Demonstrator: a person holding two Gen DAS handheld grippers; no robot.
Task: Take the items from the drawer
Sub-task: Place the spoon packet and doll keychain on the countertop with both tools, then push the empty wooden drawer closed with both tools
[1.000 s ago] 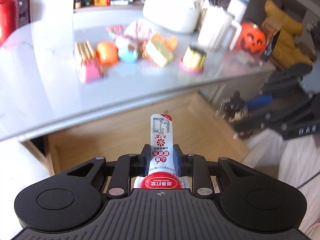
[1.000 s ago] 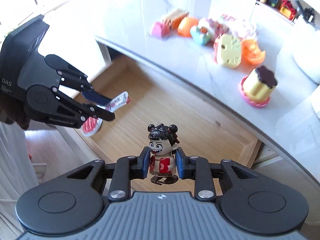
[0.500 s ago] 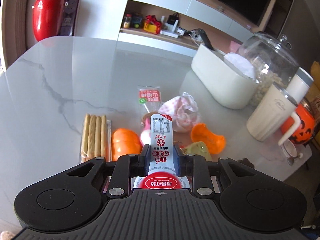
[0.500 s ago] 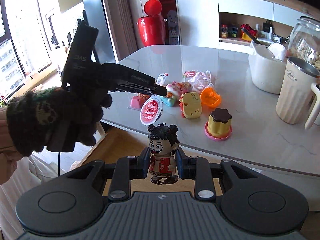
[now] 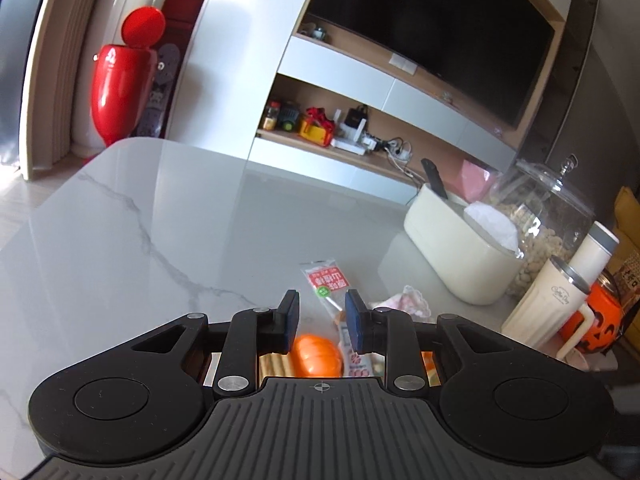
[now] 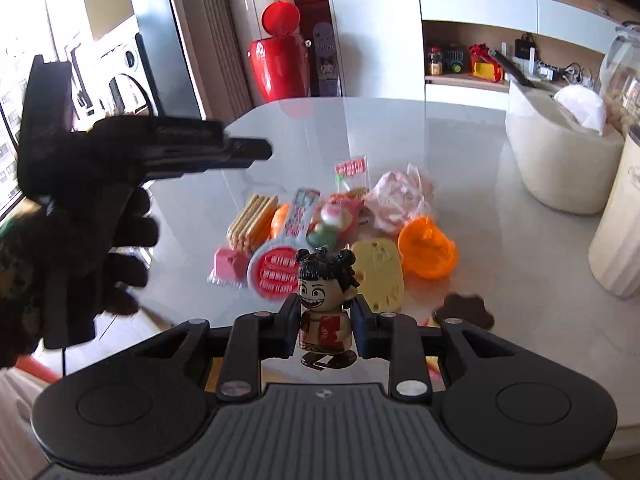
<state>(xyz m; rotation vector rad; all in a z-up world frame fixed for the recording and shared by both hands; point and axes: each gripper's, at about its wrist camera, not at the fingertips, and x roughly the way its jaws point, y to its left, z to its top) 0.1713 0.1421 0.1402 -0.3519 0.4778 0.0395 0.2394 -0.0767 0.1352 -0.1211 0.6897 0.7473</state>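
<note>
My left gripper (image 5: 322,304) is open over the marble table (image 5: 160,240), with nothing between its blue pads. The red-and-white drink pouch (image 6: 280,268) lies below it on the pile of snacks and toys, its edge showing under my right finger (image 5: 354,358). In the right wrist view the left gripper (image 6: 248,154) hangs above that pile in a gloved hand. My right gripper (image 6: 326,308) is shut on a small black-haired figurine (image 6: 320,288), upright, just before the table edge. The drawer is out of view.
The pile holds a biscuit pack (image 6: 250,220), a yellow toy (image 6: 378,276), an orange toy (image 6: 426,246), a pudding toy (image 6: 462,310) and a candy packet (image 5: 326,280). At the right stand a white box (image 5: 452,256), a glass jar (image 5: 548,208), a cream mug (image 5: 544,312) and a pumpkin bucket (image 5: 596,324).
Both grippers rose from the drawer to the tabletop. The left one has let go of the pouch, which now lies on the pile. The right one still holds the figurine.
</note>
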